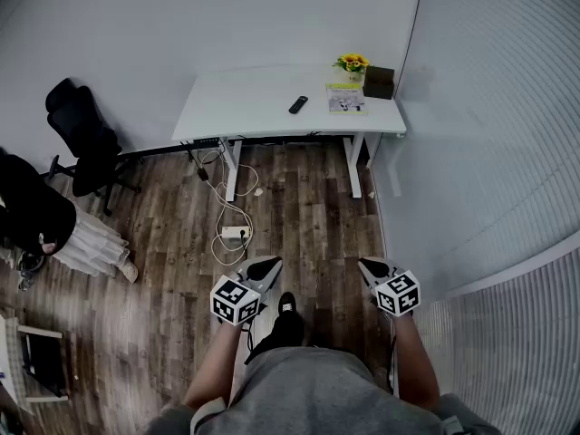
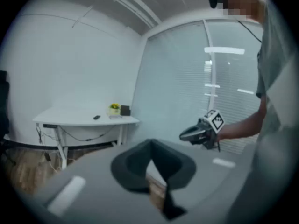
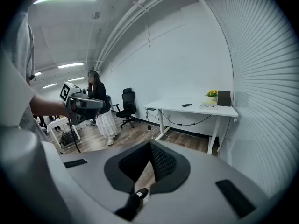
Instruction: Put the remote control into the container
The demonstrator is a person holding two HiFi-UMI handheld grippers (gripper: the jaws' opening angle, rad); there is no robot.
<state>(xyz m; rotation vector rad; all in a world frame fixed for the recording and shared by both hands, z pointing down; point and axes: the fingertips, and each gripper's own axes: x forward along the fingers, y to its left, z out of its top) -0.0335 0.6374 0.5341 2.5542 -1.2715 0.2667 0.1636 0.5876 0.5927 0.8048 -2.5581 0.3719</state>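
A black remote control (image 1: 298, 104) lies on a white desk (image 1: 245, 107) across the room; it also shows small in the left gripper view (image 2: 96, 117) and the right gripper view (image 3: 186, 105). A dark box-like container (image 1: 379, 82) stands at the desk's far right corner, beside a small pot of yellow flowers (image 1: 352, 62). My left gripper (image 1: 264, 266) and right gripper (image 1: 373, 266) are held low in front of my body over the wood floor, far from the desk. Both are shut with nothing between their jaws.
A black office chair (image 1: 80, 132) stands left of the desk. Cables and a power strip (image 1: 235, 232) lie on the floor under it. A person (image 1: 41, 216) stands at the left. A wall of blinds (image 1: 507, 152) runs along the right.
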